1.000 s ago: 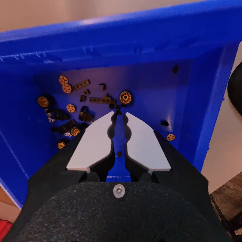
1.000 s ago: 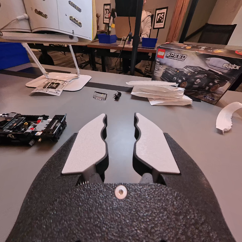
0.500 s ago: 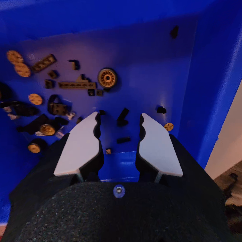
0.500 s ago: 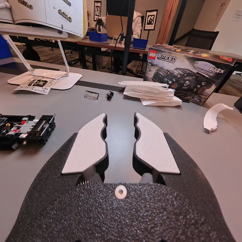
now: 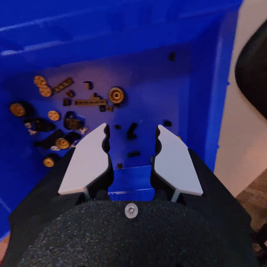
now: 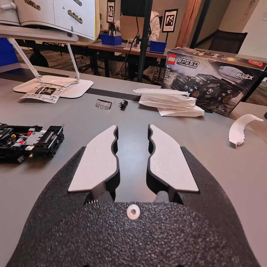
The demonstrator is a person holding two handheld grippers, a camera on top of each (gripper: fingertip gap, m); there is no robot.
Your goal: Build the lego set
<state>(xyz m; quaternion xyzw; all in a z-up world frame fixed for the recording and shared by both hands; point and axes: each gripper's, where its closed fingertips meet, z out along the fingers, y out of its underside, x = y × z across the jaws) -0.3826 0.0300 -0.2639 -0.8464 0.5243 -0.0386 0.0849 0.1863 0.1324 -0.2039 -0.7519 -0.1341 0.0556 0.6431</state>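
both grippers spread and holding nothing

the left gripper (image 5: 132, 126) is hanging over the blue bin (image 5: 130, 43), fingers wide apart above loose black pieces (image 5: 131, 130). the right gripper (image 6: 132, 126) is hovering spread over bare grey table (image 6: 216, 166), the half-built car (image 6: 30, 140) sitting near its left.

A partly built black car chassis (image 6: 27, 142) lies flat on the grey counter (image 6: 144, 115) at the left, its grey, red and gold studs showing on top, with a clear windscreen piece (image 6: 104, 104) and a small black part (image 6: 123, 103) lying farther back, apart from each other. Loose pieces sit on the floor of the blue bin (image 5: 144, 43): gold wheel discs (image 5: 42, 86), a tyred gold-hubbed wheel (image 5: 116, 95), long dark plates (image 5: 90, 102) and small black bits, among them an angled black piece (image 5: 131, 131) and a short black bar (image 5: 133, 154) near the front wall. Most cluster at the left, blurred in this view.
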